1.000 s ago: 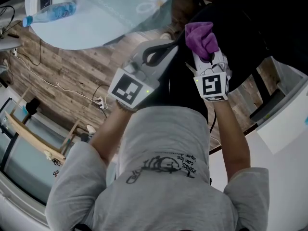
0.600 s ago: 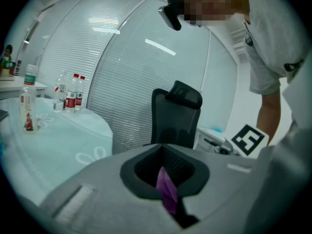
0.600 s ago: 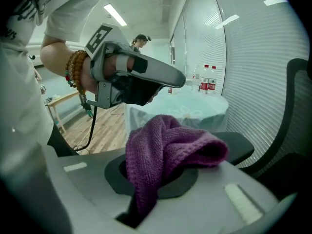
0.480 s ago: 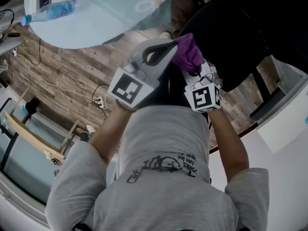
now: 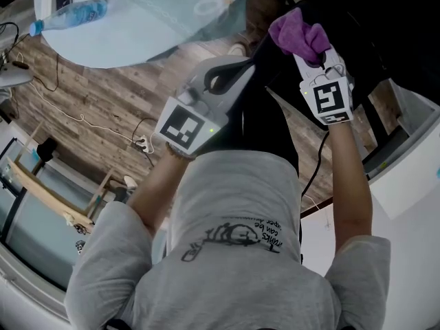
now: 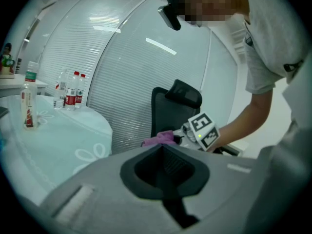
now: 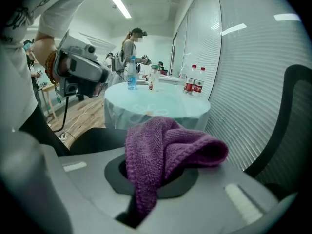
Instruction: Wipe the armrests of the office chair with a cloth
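A purple knitted cloth (image 5: 297,33) is bunched in my right gripper (image 5: 313,53), which is shut on it and held over the black office chair (image 5: 357,33). In the right gripper view the cloth (image 7: 165,147) drapes out of the jaws, with the chair's seat (image 7: 92,138) at lower left and its back (image 7: 292,116) at right. I cannot tell whether the cloth touches an armrest. My left gripper (image 5: 230,71) is shut on nothing, just left of the chair. From the left gripper (image 6: 165,165) the cloth (image 6: 158,139) and chair back (image 6: 173,106) lie ahead.
A round table (image 5: 137,26) with a pale flower-print cover stands beyond the chair, with a water bottle (image 5: 72,14) and more bottles (image 7: 194,86) on it. Cables (image 5: 82,122) trail over the wooden floor. A white unit (image 5: 412,177) is at right. A person (image 7: 130,48) stands far off.
My right gripper swept the cloth toward the left gripper, then away and to the right along the chair. The left gripper has stayed put.
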The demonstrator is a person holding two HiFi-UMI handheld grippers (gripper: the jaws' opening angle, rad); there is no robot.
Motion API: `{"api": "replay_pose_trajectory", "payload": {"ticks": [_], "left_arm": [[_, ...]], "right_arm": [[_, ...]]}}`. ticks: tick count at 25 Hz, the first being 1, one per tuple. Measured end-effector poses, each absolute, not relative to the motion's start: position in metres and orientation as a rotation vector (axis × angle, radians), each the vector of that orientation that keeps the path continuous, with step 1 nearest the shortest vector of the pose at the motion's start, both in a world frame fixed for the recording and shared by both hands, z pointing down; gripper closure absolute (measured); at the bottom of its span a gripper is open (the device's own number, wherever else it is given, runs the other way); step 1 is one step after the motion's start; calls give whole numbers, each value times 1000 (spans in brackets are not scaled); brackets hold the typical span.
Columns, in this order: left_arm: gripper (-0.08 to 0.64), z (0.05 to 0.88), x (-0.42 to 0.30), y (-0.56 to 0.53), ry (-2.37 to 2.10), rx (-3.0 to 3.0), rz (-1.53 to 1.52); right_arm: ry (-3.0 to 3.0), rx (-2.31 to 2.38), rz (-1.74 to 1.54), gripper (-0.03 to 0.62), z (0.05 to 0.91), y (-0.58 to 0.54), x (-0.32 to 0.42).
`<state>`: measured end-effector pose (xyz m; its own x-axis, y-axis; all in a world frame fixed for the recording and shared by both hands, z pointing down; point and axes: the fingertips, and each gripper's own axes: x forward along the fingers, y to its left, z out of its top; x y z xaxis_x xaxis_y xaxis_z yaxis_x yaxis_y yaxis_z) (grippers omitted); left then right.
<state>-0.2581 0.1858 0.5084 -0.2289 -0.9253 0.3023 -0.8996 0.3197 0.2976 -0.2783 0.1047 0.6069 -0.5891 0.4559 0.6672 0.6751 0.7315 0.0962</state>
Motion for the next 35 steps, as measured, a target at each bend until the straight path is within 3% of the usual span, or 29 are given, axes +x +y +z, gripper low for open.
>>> {"api": "replay_pose_trajectory", "payload": {"ticks": [13, 35], "left_arm": [[560, 515, -263, 187, -2165, 1583, -110], [560, 517, -271, 184, -2170, 1565, -104]], "right_arm": [[-2372, -608, -376, 559, 611, 34, -344], [-2343, -868, -240, 558, 598, 186, -195]]}}
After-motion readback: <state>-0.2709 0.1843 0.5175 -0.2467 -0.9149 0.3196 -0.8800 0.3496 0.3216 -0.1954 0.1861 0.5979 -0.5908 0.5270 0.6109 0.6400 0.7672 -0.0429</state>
